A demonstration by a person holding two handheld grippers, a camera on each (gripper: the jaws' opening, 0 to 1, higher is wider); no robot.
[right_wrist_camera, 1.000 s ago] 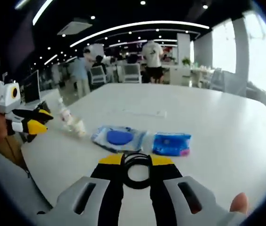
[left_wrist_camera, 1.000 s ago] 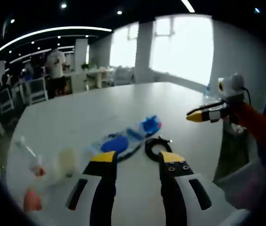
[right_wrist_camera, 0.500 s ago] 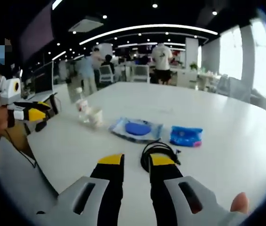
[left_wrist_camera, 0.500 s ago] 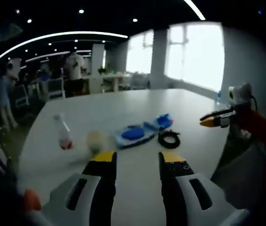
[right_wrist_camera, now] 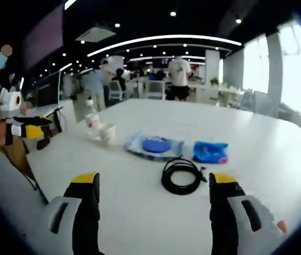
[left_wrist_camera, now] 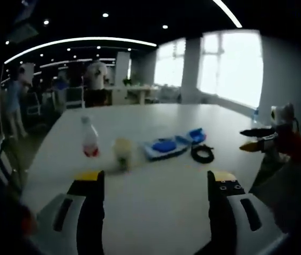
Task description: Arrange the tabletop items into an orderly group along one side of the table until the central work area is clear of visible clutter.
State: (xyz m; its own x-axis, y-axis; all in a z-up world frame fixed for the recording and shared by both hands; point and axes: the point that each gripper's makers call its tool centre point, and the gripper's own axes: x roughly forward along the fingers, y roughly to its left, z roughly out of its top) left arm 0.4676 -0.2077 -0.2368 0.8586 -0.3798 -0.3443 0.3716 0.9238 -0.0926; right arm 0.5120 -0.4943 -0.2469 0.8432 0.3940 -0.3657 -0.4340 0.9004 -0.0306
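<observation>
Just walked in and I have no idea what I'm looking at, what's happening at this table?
A person is tidying a white table with a pair of tongs in each hand. Both the right tongs and the left tongs are open and hold nothing. A black coiled cable lies loose on the table ahead of the right tongs. Beyond it lie a clear packet with a blue disc, a blue packet, a cup and a bottle, roughly in a row.

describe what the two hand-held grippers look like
Each hand-held gripper, left and right, has two black jaws with yellow tips, set in pale grey housings with dark slots. The person holding them wears a red-orange sleeve.
</observation>
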